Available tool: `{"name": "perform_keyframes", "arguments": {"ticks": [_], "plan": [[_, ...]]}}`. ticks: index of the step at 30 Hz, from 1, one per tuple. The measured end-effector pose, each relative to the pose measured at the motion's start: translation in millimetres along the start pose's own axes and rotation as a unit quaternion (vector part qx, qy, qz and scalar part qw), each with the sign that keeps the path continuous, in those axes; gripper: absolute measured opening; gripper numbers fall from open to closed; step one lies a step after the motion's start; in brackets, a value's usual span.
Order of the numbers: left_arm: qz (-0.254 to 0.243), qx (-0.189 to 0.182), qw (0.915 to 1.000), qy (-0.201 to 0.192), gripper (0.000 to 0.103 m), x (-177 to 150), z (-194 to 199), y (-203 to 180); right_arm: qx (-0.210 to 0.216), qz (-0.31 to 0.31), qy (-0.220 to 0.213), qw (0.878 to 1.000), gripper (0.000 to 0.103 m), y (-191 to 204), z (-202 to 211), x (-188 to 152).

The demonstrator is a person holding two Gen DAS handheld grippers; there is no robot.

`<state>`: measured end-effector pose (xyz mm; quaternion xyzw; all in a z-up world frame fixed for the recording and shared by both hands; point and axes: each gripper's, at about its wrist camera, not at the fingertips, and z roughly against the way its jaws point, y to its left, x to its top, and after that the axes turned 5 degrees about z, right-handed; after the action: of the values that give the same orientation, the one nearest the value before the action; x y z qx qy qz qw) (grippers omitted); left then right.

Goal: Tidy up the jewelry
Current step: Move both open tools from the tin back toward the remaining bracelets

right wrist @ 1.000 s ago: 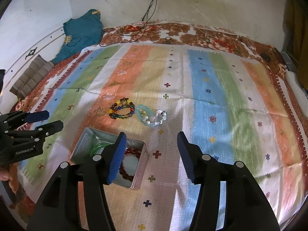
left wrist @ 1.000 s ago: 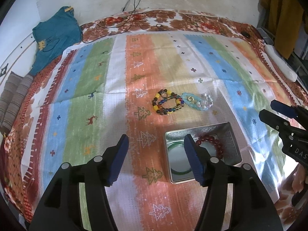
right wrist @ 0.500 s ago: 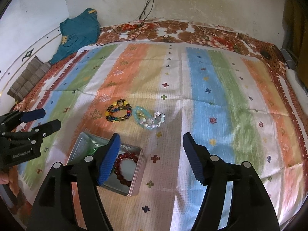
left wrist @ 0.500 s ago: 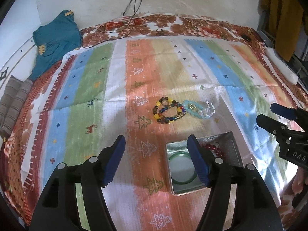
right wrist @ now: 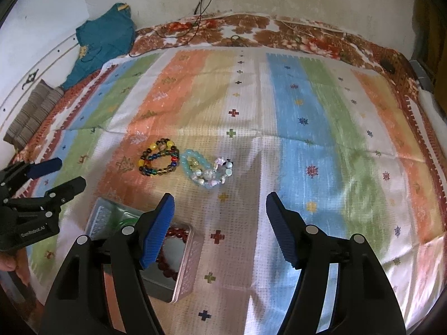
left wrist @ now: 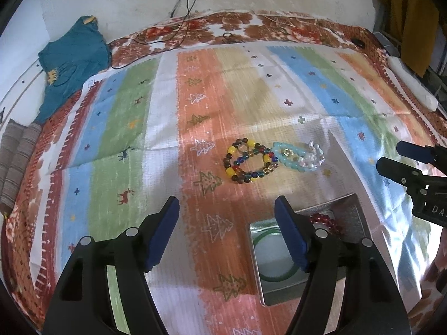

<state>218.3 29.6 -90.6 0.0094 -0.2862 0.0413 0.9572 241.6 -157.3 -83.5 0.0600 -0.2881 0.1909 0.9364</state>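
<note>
A multicoloured bead bracelet (left wrist: 250,162) (right wrist: 159,161) lies on the striped cloth, touching a pale blue and white bead bracelet (left wrist: 299,158) (right wrist: 206,170) to its right. A silver tin (left wrist: 265,287) (right wrist: 183,276) sits nearer me and holds a green bangle (left wrist: 275,277) and a dark red bead bracelet (left wrist: 325,220) (right wrist: 174,234). My left gripper (left wrist: 226,209) is open and empty above the cloth, left of the tin. My right gripper (right wrist: 219,205) is open and empty, just short of the pale bracelet.
A striped cloth (left wrist: 117,117) covers a floral bedspread (left wrist: 251,25). A teal garment (left wrist: 72,64) and folded grey fabric (left wrist: 14,162) lie at the far left. Cables (left wrist: 178,8) hang down the back wall. A white object (left wrist: 413,83) lies at the right edge.
Both grippers have pulled back and risen slightly, so the bracelets and tin sit lower in view. Both stayed open. The jewelry has not moved.
</note>
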Motion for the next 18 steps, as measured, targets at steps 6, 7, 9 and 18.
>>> {"name": "perform_keyframes", "arguments": {"ticks": [6, 7, 9, 18], "plan": [[-0.003, -0.005, 0.9998, 0.017, 0.071, 6, -18, -2, 0.003, -0.018, 0.004, 1.000, 0.068, -7, -9, 5], [-0.004, -0.005, 0.9998, 0.019, 0.071, 7, -20, -3, 0.004, -0.020, 0.004, 1.000, 0.068, -8, -10, 6], [-0.004, -0.010, 0.9996, 0.026, 0.071, 8, -26, -4, 0.009, -0.020, 0.010, 1.000, 0.068, -9, -15, 9], [-0.009, -0.020, 0.9988, 0.043, 0.072, 14, -46, -5, 0.004, -0.025, 0.031, 0.999, 0.068, -13, -38, 12]]}}
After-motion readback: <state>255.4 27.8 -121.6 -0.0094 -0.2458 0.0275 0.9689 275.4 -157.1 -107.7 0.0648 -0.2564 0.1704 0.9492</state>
